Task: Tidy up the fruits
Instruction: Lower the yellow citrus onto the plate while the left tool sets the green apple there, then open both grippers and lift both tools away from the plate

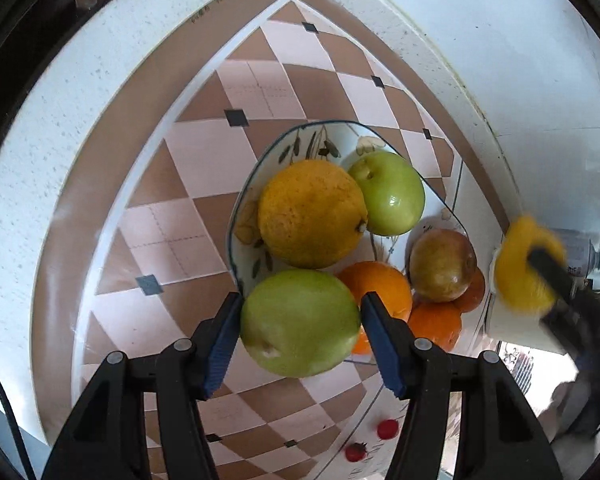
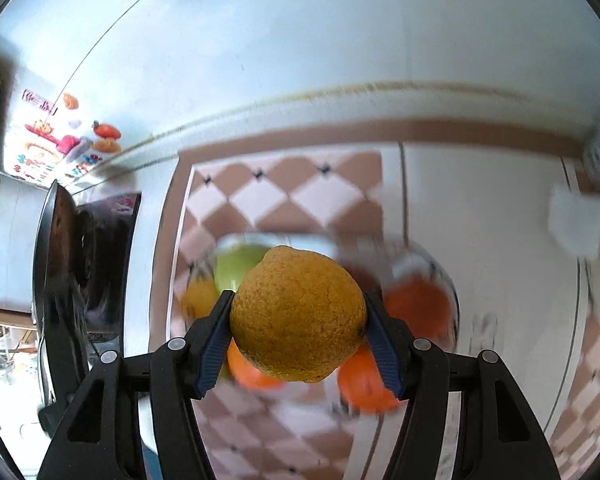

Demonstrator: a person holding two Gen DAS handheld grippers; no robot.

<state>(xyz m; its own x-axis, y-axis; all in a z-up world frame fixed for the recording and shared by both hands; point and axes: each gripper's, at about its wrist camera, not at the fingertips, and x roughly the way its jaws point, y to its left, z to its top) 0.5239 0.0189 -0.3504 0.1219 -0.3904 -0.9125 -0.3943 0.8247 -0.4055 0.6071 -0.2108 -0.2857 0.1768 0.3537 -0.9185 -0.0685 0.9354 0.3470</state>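
Left gripper (image 1: 300, 322): blue pads clamped on a green pear (image 1: 299, 322), one pad on each side, pear sitting between the fingertips just over the near rim of the plate (image 1: 300, 138).

Past the pear, still on the plate: a big yellow citrus (image 1: 311, 213) straight ahead, touching or nearly touching the pear top. Right of the fingertips, an orange (image 1: 380, 282) tucked behind the right pad, a second orange (image 1: 436, 322) further right and lower. Beyond those, a brown-green round fruit (image 1: 442, 265) resting against the oranges. Farthest on the plate, a green apple (image 1: 389, 193) right of the yellow citrus, touching it. Plate is white with leaf print and dark rim, sitting on a pink/brown checked cloth (image 1: 188, 160). Two small red items (image 1: 387, 429) on the cloth below the right finger; too small to ID.

Far right of the left view: the right gripper (image 1: 548, 268), blurred, closed around a yellow fruit, off the plate edge.

Right gripper (image 2: 299, 326): pads gripping a rough yellow lemon (image 2: 298, 314), held clear above the plate. Background is motion-blurred. Behind the lemon: orange blobs (image 2: 366, 382) low on both sides, a green fruit (image 2: 236, 266) up-left, a red-orange one (image 2: 418, 306) to the right. Farther out, checked cloth, white counter (image 2: 480, 200), wall. Far left, a dark screen-like panel (image 2: 64, 280); can't tell what it is.
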